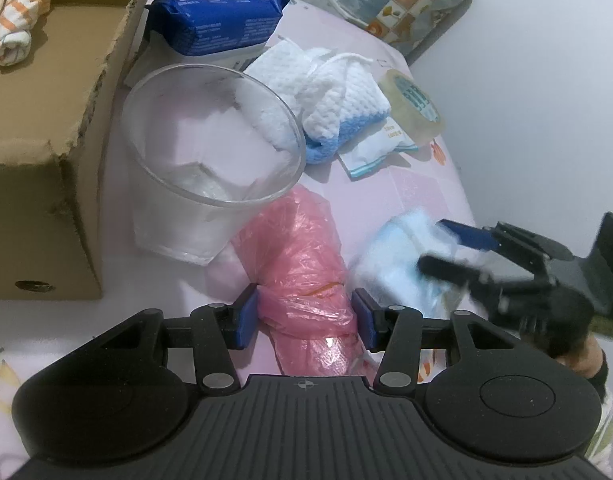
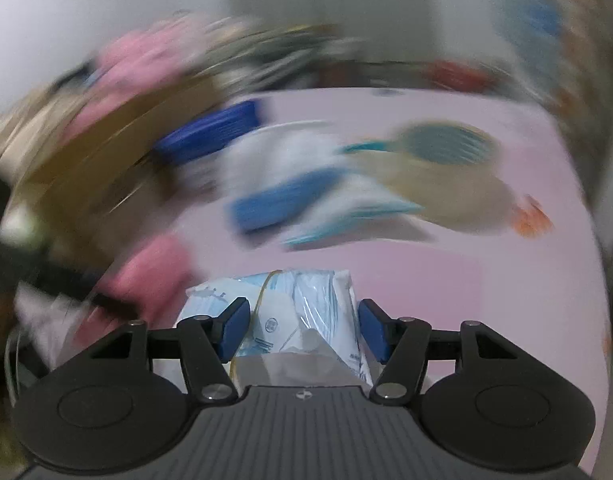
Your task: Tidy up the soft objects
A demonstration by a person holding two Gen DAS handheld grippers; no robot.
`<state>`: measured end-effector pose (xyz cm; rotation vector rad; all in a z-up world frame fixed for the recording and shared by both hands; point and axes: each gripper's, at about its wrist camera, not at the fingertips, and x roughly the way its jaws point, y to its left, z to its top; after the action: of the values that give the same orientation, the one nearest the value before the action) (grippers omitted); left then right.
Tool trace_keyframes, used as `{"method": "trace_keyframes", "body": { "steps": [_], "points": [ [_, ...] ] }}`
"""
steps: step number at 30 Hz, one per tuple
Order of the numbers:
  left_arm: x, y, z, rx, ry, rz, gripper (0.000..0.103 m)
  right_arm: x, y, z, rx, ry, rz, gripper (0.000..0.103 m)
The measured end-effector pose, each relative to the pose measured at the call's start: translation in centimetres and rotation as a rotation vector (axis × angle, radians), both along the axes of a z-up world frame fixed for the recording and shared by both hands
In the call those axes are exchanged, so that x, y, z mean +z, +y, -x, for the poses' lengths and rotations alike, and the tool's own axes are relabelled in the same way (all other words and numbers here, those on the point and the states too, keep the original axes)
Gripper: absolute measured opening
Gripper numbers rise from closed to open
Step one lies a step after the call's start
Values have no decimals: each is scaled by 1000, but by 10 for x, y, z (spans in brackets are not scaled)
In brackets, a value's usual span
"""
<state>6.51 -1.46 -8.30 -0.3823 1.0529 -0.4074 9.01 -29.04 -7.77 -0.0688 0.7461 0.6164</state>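
My left gripper (image 1: pixel 304 318) is shut on a crumpled pink plastic bag (image 1: pixel 298 256) that lies on the pink table. My right gripper (image 2: pixel 304 330) is shut on a clear pack of light blue face masks (image 2: pixel 306 312); in the left wrist view the right gripper (image 1: pixel 452 252) and the mask pack (image 1: pixel 398 256) are blurred at the right, beside the pink bag. A white and blue knitted cloth (image 1: pixel 330 104) lies behind, and rolled orange-striped socks (image 1: pixel 20 20) lie in the cardboard box (image 1: pixel 46 120).
A clear plastic cup (image 1: pixel 210 152) stands between the box and the pink bag. A blue wipes pack (image 1: pixel 218 20), a tape roll (image 1: pixel 412 102) and a small white packet (image 1: pixel 378 152) lie further back. The table's right edge (image 1: pixel 462 184) meets a white wall. The right wrist view is motion-blurred.
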Motion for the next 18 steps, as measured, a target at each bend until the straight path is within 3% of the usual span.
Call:
{"method": "trace_keyframes", "body": {
  "steps": [2, 5, 8, 10, 12, 15, 18],
  "points": [
    [0, 0, 0, 2, 3, 0, 49, 4, 20, 10, 80, -51, 66, 61],
    [0, 1, -1, 5, 6, 2, 49, 9, 39, 21, 114, -116, 125, 61],
    [0, 0, 0, 5, 2, 0, 49, 18, 38, 25, 57, -124, 93, 61],
    [0, 0, 0, 5, -1, -2, 49, 26, 24, 27, -68, -109, 18, 61],
    [0, 0, 0, 4, -2, -1, 49, 34, 0, 29, -195, -33, -106, 61],
    [0, 1, 0, 2, -4, 2, 49, 28, -36, 34, -347, 152, -296, 61],
    [0, 1, 1, 1, -10, 3, 49, 9, -45, 41, -400, 287, -364, 53]
  ]
}}
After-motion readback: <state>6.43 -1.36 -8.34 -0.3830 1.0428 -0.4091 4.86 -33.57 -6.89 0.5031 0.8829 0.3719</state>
